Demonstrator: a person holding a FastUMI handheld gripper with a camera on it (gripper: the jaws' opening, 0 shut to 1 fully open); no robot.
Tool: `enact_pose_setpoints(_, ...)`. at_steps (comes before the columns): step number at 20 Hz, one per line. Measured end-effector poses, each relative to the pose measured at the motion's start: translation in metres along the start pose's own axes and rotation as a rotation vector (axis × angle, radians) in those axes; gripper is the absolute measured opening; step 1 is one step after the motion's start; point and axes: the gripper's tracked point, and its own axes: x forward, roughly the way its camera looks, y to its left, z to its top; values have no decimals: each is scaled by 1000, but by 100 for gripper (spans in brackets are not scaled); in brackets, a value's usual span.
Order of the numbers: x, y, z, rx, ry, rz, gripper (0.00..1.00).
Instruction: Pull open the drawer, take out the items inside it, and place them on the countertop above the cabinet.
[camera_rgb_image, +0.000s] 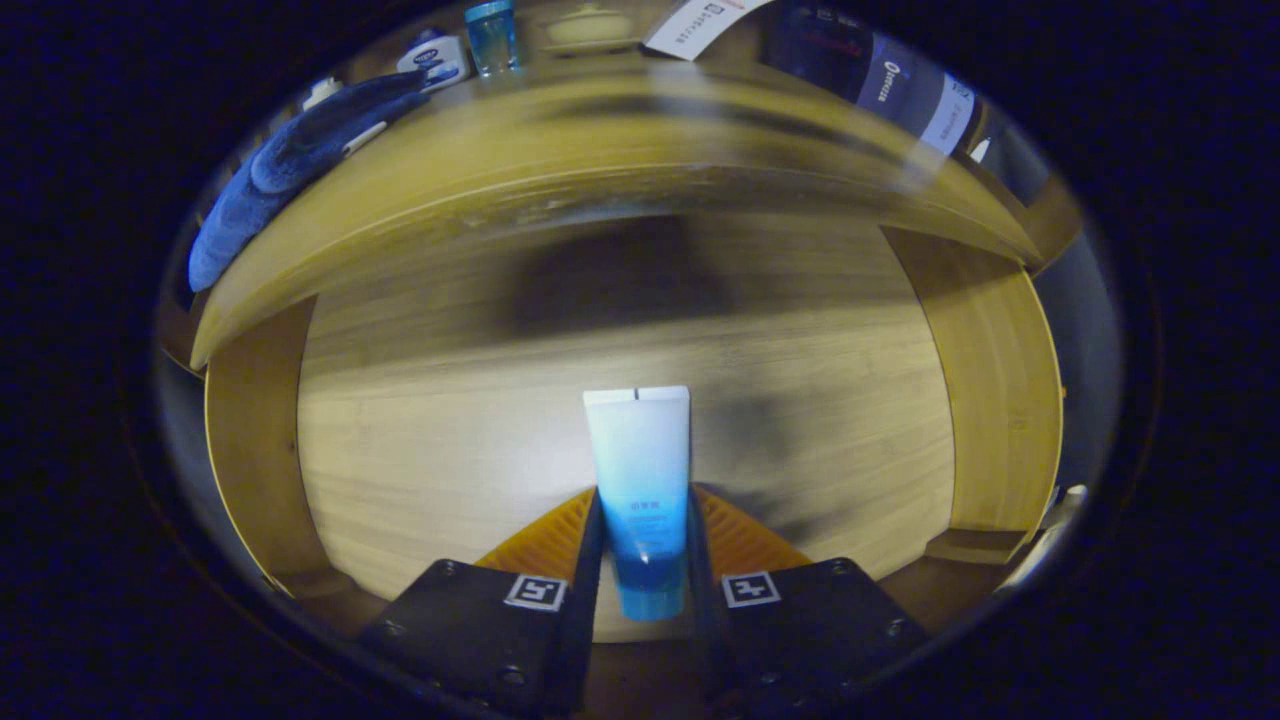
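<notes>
The tongs (642, 545) are clamped on a blue-and-white tube (640, 480); both fingers press on its lower, darker blue part, one on each side. The tube points forward from the fingers, with its flat white crimped end farthest away and its cap end lying back between them. There is some small light writing on the blue part, but it is too small to read.

Under the tube is the open drawer (420, 430), made of light wood, with a bare floor and a darker wooden wall on each side. A soft shadow lies on the drawer floor to the right of the tube, and a bigger dark shadow lies farther in, under the front edge of the desk.

The desk (600, 130) above the cabinet is a wooden top, a little blurred. On it, to the left, lies a folded blue towel (290, 170). Behind the towel stands a small white-and-blue jar (435, 60), and beside it a clear blue bottle (492, 38). More to the right there is a white card (700, 22) with dark print, and a dark bottle (900, 90) with a white label; the letters on both are too blurred for me to read.
</notes>
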Motion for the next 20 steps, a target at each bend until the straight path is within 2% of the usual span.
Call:
enact_pose_setpoints(5,-37,16,20,71,-260,90,42)
enact_pose_setpoints(13,-154,-1,51,9,-659,62,42)
enact_pose_setpoints(16,-173,-6,78,-14,-725,36,41)
enact_pose_setpoints(18,-173,5,101,-23,-725,61,41)
enact_pose_setpoints(20,-169,6,126,-43,-724,48,41)
